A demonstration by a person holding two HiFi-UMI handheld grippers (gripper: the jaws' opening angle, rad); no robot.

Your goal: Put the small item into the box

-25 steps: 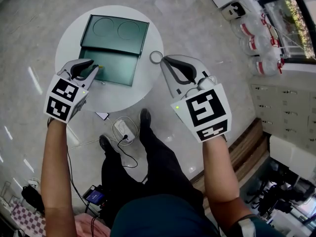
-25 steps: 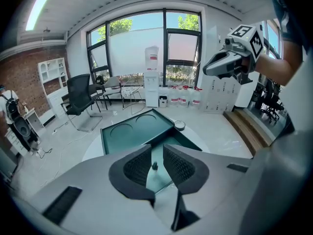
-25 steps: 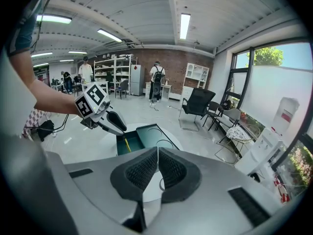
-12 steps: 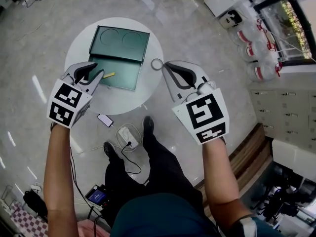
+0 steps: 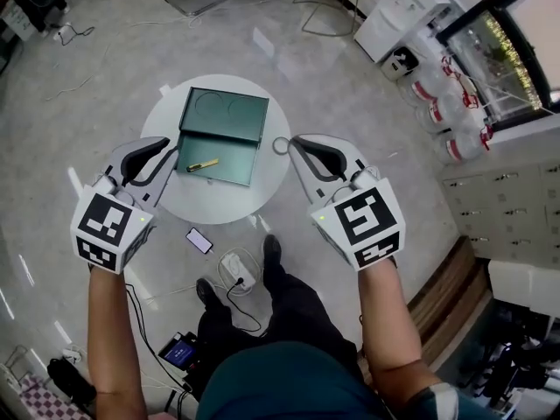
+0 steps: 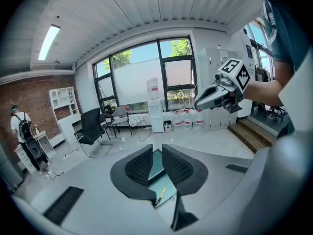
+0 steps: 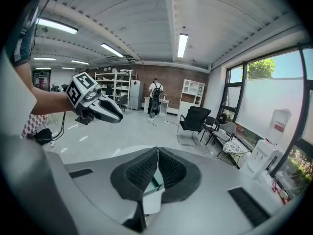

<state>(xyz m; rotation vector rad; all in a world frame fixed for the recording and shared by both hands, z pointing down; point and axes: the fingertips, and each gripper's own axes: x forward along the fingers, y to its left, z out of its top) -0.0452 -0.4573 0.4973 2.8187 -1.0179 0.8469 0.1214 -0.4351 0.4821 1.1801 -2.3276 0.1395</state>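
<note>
You held both tools clear of the open green box (image 5: 229, 160) on the round white table (image 5: 219, 201), above and short of it on your side. The small yellow item (image 5: 202, 165) lay flat inside the box's lower tray, near the tray's left end. Its long axis ran roughly side to side across the tray, with one end aimed toward your left gripper (image 5: 171, 148).

That gripper sat just off the box's left edge. Its jaws stood a little apart with nothing between them, and its own camera looked through the gap at the tray and the yellow item below.

Your right gripper (image 5: 294, 143) hung off the box's right side, pads pressed together and empty, beside a small ring (image 5: 280, 145) lying on the table just outside the box's right edge.

The left gripper was plainly the nearer to the yellow item. Judged from where the item lay, the placing looked done.
</note>
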